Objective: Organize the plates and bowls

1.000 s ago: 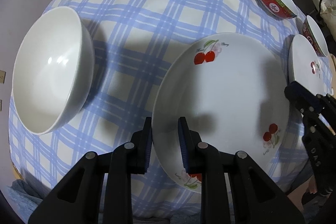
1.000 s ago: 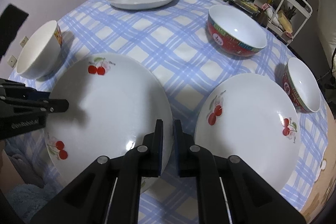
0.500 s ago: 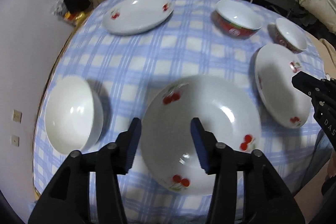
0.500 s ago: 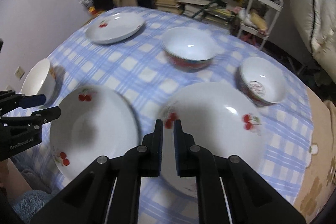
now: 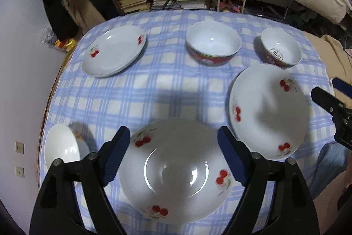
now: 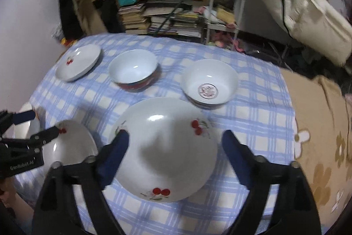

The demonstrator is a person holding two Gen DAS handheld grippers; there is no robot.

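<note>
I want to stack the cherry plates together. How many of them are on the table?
3. One plate lies at the near edge below the left gripper, one to its right, and one at the far left corner. None looks hidden.

White plates (image 5: pixel 176 171) red cherries; tablecloth (image 5: pixel 154 89) blue-white plaid; bowl (image 5: pixel 212 45) red outside.

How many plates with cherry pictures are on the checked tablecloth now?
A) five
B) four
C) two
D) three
D: the left wrist view shows three, the far plate, the near plate and the right plate; the other dishes are bowls.
</note>
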